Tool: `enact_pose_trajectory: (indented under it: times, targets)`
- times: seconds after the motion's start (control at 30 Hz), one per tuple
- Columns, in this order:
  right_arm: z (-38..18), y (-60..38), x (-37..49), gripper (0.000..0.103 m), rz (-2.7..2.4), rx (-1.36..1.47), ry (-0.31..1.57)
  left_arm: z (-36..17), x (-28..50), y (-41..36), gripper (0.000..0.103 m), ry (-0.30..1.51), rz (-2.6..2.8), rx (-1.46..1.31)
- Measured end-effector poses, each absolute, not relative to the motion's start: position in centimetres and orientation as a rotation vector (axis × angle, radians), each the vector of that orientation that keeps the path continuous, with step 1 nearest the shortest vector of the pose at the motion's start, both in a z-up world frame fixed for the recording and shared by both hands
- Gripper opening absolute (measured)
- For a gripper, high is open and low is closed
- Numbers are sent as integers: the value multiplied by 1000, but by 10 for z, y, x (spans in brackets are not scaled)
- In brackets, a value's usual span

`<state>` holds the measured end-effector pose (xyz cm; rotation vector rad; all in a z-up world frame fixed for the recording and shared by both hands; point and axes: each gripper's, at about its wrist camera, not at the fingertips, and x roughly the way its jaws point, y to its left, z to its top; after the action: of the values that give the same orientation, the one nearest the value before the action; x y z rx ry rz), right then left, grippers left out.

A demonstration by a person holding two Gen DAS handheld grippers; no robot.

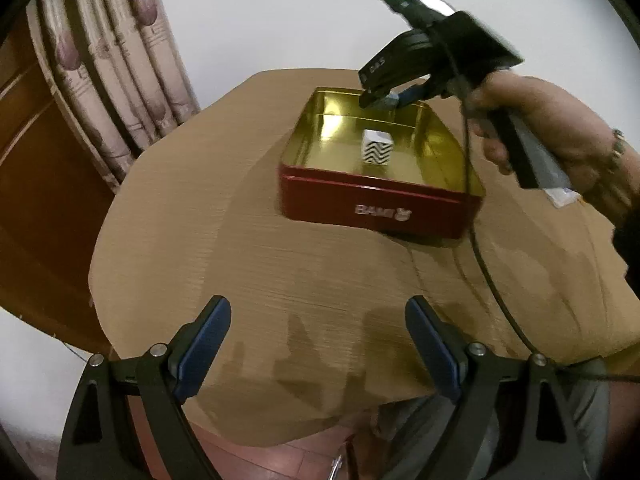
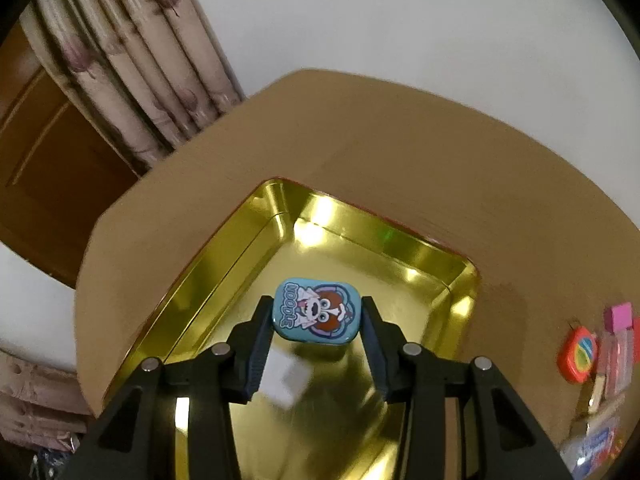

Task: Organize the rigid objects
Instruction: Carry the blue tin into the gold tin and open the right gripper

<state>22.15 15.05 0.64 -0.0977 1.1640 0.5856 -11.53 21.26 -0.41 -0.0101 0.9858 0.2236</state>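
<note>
A red tin box point(image 1: 376, 204) with a gold inside stands open on the brown table point(image 1: 248, 264). A small white cube with black zigzag lines point(image 1: 377, 147) lies inside it; it shows blurred under the fingers in the right wrist view point(image 2: 286, 380). My right gripper point(image 2: 316, 320) is shut on a small blue tin with a cartoon dog point(image 2: 316, 312) and holds it above the box's gold floor point(image 2: 360, 264). In the left wrist view the right gripper point(image 1: 390, 98) hangs over the box's far edge. My left gripper point(image 1: 318, 344) is open and empty above the table's near part.
Several small coloured items lie at the table's right edge: an orange rainbow piece point(image 2: 580, 354), a pink block point(image 2: 620, 316) and flat packets point(image 2: 600, 440). A curtain point(image 1: 116, 80) and a wooden door point(image 1: 36, 168) stand behind the table on the left.
</note>
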Motion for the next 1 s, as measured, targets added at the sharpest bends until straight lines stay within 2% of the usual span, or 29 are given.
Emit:
enact_pose_trajectory:
  times: [0.3,0.4,0.57,0.7,0.8,1.0]
  targets:
    - [-28,200,238,44,576,-176,1240,-7,-109,225,86,1005,245,-55]
    - [-23,201,232,45,542,-203,1200,-4,-110,216,87,991,259,-43]
    - [16,167,208,47,581,-83,1046,2,-114,203,87,984,225,-26]
    - [40,91,160,53,506,2,921,5,-114,188,87,974,165,12]
    - [41,8,111,56,352,-63,839,9,-111,162,87,966,82,46]
    - [4,-167,50,58,30,-168,879,13,-90,84,87,955,-135,87]
